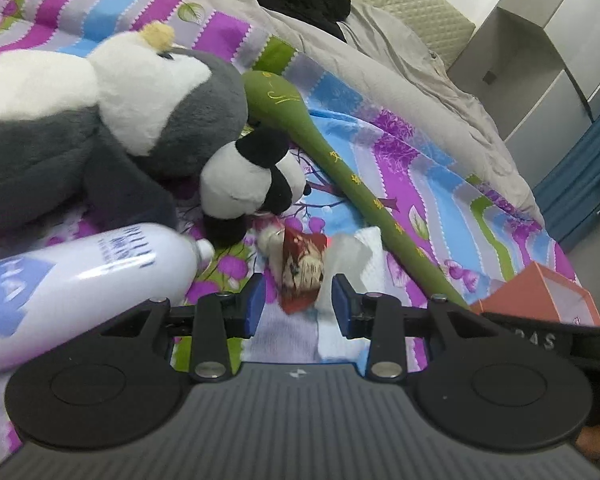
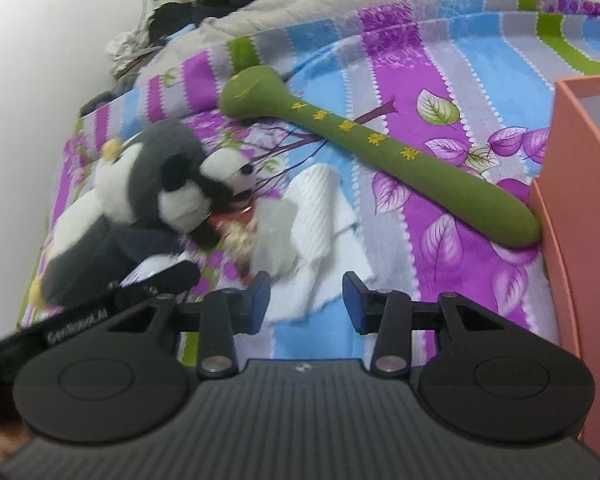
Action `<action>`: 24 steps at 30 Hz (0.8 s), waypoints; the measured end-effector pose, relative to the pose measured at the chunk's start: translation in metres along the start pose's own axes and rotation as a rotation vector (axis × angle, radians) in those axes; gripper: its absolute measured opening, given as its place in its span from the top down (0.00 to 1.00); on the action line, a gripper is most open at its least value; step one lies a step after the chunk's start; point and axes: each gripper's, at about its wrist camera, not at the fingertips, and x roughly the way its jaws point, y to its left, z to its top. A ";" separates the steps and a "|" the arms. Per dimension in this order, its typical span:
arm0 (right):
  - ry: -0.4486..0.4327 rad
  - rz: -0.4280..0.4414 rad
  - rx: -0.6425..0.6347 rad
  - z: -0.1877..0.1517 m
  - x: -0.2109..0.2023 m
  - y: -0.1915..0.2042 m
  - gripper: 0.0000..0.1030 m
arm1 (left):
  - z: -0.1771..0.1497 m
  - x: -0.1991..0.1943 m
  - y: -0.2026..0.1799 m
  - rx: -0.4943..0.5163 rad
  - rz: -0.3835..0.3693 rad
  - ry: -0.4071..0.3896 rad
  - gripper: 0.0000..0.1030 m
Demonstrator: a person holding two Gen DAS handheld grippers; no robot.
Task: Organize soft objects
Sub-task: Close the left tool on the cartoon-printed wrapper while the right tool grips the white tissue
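Currently catalogued, largest to smallest, with handling notes for the pick-up that seems to be in hand.

1. Striped purple, blue and green floral bedspread [image 1: 440,184]: the surface bearing every item. Soft ground, so a firm downward press would likely sink; better to close on an item's bulk than to scrape under it.
2. Large grey-and-white plush penguin with a yellow tuft [image 1: 100,120]: lies on its side, up and left of the left gripper [image 1: 298,304]. Too broad for these jaws; a limb or fold looks the likelier hold.
3. Long green padded fabric club with yellow embroidered marks [image 2: 364,140]: lies diagonally, ahead and right of the right gripper [image 2: 306,300], its narrow end touching the salmon-pink box [image 2: 576,200]. Taking it at the slim shaft seems wise.
4. White ribbed cloth [image 2: 324,208]: crumpled directly ahead of the right gripper, whose jaws stand apart and empty.
5. Small black-and-white plush panda [image 1: 252,180]: against the penguin, ahead of the left gripper.
6. Small red printed pouch [image 1: 304,268]: just ahead of the left jaws, which are spread with nothing pinched.
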 end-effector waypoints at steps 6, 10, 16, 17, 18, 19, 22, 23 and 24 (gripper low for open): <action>0.018 -0.013 0.060 0.016 0.037 -0.013 0.65 | 0.003 0.040 0.004 0.007 -0.011 0.029 0.59; 0.040 -0.004 0.063 0.018 0.054 -0.015 0.72 | 0.001 0.050 0.006 0.004 -0.020 0.018 0.59; 0.080 0.011 0.034 0.021 0.072 -0.010 0.87 | 0.001 0.060 0.006 -0.011 -0.058 0.014 0.69; 0.086 0.008 0.025 0.022 0.073 -0.010 0.88 | 0.001 0.061 0.004 -0.002 -0.060 0.011 0.70; 0.090 0.008 0.015 0.023 0.074 -0.009 0.89 | 0.001 0.062 0.002 0.009 -0.054 0.009 0.71; 0.093 0.004 0.003 0.023 0.074 -0.007 0.89 | 0.001 0.061 0.001 0.011 -0.051 0.007 0.73; 0.089 -0.012 -0.038 0.024 0.071 -0.001 0.90 | 0.001 0.057 0.000 0.000 -0.046 0.006 0.75; 0.086 -0.020 -0.050 0.023 0.068 0.001 0.90 | 0.001 0.055 0.001 -0.004 -0.045 0.008 0.75; 0.084 -0.025 -0.056 0.023 0.066 0.002 0.90 | 0.000 0.052 0.001 -0.008 -0.047 0.010 0.76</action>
